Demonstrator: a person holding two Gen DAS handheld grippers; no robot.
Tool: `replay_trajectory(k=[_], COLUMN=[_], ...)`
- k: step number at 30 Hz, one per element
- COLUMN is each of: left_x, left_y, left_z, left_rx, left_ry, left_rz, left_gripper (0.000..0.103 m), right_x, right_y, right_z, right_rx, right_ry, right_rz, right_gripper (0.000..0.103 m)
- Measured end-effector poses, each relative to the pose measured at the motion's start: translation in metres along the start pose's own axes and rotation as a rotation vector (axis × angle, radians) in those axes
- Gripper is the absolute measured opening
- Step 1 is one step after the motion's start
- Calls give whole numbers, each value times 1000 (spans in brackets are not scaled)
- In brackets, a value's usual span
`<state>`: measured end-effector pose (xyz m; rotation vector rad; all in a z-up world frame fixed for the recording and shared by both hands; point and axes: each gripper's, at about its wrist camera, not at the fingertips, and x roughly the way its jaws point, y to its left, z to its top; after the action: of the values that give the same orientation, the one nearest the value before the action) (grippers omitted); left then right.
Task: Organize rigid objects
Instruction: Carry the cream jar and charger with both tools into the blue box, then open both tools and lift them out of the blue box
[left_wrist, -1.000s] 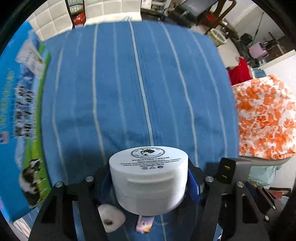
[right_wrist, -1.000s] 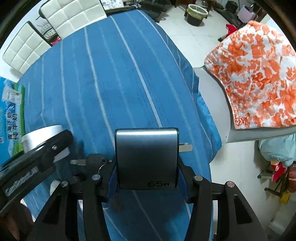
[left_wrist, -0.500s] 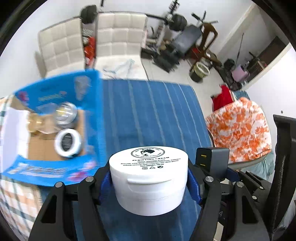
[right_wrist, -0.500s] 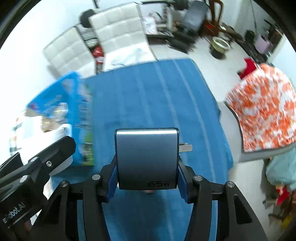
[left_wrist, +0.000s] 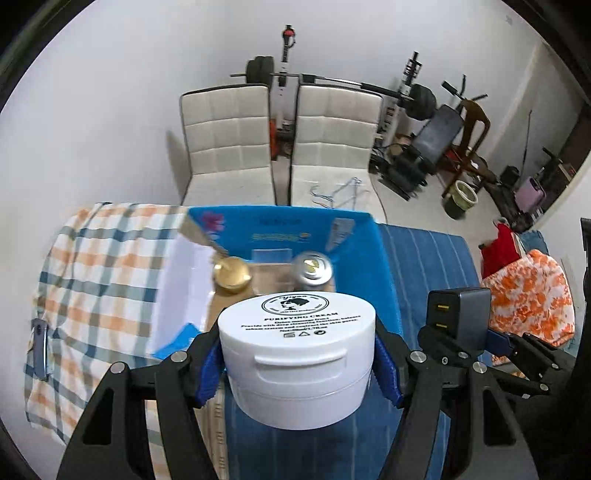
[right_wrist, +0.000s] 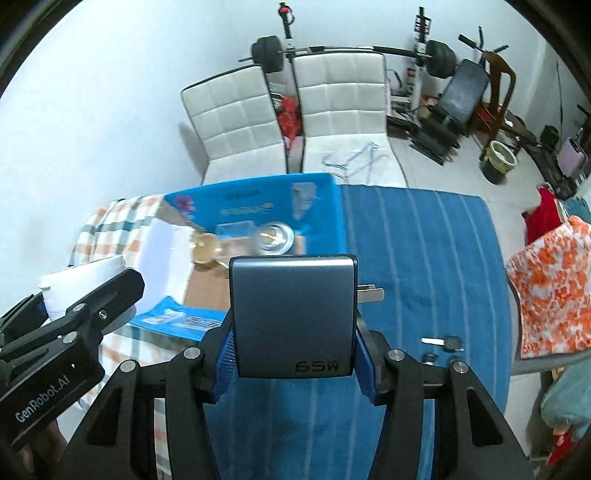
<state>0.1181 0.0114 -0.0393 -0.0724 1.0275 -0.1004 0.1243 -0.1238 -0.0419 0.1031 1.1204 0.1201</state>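
I've got the left gripper (left_wrist: 297, 354) pinching the white cream jar (left_wrist: 297, 343) and the right gripper (right_wrist: 293, 350) pinching the grey charger (right_wrist: 293, 315), both up in the air near the open blue box (left_wrist: 384, 266). Box already has a gold tin (left_wrist: 232, 275) and a silver tin (left_wrist: 313, 267) in it. Left to do, I reckon: drop these two in; a key (right_wrist: 443, 342) lies on the blue cloth (right_wrist: 424, 258)
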Motion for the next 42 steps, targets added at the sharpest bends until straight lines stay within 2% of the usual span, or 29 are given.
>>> replay_trajectory(k=[3,5,8,12,15,18,21,29,37,40,42], left_x=[0,7,33,97,142,177,198,235,240,231,221], left_y=[22,39,70,105,119,128,130,130,133,130,123], left_z=[4,7,10,7,3,-1,0,-3,-21,-23,-22], left_rx=[-10,-32,-101,-169,-202,-220,-217,-182,-209,-205,-187], left_ry=[0,28,104,254,372,460,508,611,675,661,641], left_rz=[0,-29,-94,-150,-179,-199,-211,-173,-161,-171,-163], left_gripper=[65,65,65,65,65,65,65,66,67,78,85], right_x=[13,31,75,142,188,219,242,278,284,280,274], right_y=[21,29,38,47,50,55,62,69,74,72,68], right_z=[5,8,10,7,2,-3,-7,-11,-8,-5,-5], right_rx=[-18,-22,0,2,21,16,1,6,-11,-13,-16], right_ry=[11,42,122,217,307,350,382,438,456,449,442], right_rz=[58,110,161,158,171,168,164,132,91,89,84], right_gripper=[56,56,56,56,56,56,56,57,58,59,65])
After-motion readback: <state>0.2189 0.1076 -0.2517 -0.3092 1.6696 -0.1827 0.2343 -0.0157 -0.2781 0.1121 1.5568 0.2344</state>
